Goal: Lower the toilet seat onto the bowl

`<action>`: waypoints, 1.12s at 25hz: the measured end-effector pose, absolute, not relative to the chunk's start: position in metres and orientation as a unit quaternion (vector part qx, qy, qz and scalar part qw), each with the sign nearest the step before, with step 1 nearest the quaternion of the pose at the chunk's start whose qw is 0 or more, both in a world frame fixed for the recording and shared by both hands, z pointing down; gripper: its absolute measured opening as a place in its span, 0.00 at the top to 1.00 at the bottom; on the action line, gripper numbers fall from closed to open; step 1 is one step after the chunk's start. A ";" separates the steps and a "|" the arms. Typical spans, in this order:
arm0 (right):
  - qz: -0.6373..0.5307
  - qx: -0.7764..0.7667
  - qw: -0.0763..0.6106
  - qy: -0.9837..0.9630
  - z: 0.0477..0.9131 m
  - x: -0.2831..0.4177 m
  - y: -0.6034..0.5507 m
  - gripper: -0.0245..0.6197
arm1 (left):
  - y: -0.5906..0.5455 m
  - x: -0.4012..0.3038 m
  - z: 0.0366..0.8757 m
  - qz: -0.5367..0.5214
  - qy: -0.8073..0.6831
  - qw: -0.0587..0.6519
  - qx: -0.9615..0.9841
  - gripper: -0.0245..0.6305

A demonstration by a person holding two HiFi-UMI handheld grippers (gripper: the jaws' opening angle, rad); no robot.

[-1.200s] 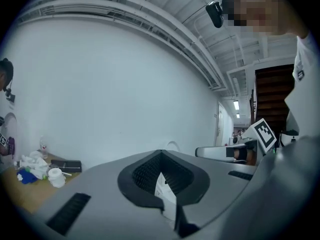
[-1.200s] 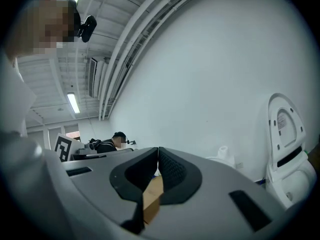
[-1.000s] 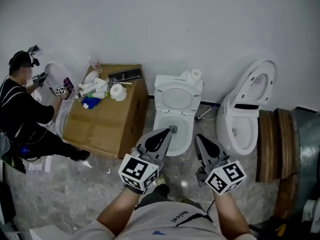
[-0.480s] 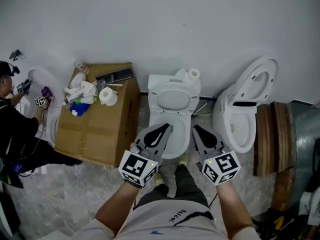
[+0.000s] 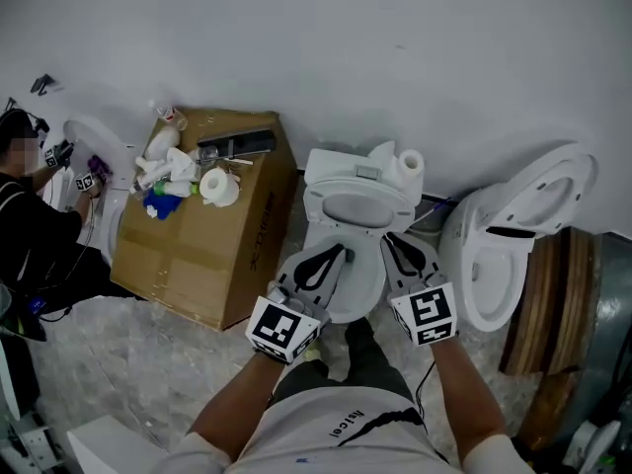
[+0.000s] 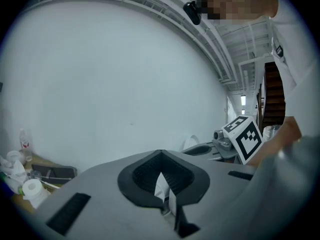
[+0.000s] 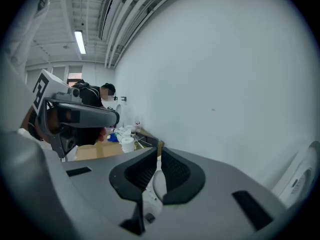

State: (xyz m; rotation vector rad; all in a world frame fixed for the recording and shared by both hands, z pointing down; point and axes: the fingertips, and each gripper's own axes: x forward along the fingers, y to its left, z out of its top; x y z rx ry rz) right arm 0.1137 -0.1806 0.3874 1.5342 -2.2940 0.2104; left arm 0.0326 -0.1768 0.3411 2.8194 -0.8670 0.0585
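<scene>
One seat is the whole job here: the toilet seat (image 5: 324,209) of the middle toilet, seen from the head view as a white oval ring just in front of the tank (image 5: 346,164). It seems to be raised, leaning back toward the tank rather than lying flat, though the steep downward angle flattens it and I would not swear to the tilt. Below it the bowl (image 5: 357,289) shows bare rim between the two grippers.

The left gripper (image 5: 339,252) hangs over the bowl's left side with its jaws closed tip to tip on nothing; its own view shows only a sliver of white behind the pads. The right gripper (image 5: 393,241) sits over the bowl's right side, jaws all but together and likewise empty. Both tips are near the lower edge of the ring, but neither visibly touches it.

So, as I judge it, the task has hardly begun: the person stands at the toilet with tools in place, the seat is not yet taken or pushed, and the full swing down onto the bowl is left to do.

A toilet roll (image 5: 410,163) stands on the tank. To the left is a cardboard box (image 5: 212,255) with clutter on top, and beyond it another person (image 5: 30,215) works. To the right stands a second toilet (image 5: 494,265) with its lid up.
</scene>
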 end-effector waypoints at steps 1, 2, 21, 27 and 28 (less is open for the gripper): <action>0.077 0.536 0.190 -0.819 0.396 0.117 -0.188 0.93 | -0.185 0.041 0.349 0.023 -0.299 0.102 0.949 0.95; 0.080 0.527 0.194 -0.823 0.404 0.119 -0.195 0.93 | -0.192 0.048 0.357 0.026 -0.306 0.109 0.945 0.95; -0.008 0.452 0.362 -0.815 0.543 0.168 -0.294 0.83 | -0.263 0.091 0.450 0.079 -0.378 0.159 0.909 0.95; -0.037 0.439 0.389 -0.809 0.565 0.170 -0.307 0.83 | -0.263 0.091 0.458 0.081 -0.390 0.172 0.901 0.95; -0.038 0.437 0.391 -0.809 0.568 0.169 -0.308 0.83 | -0.263 0.090 0.459 0.081 -0.392 0.173 0.900 0.95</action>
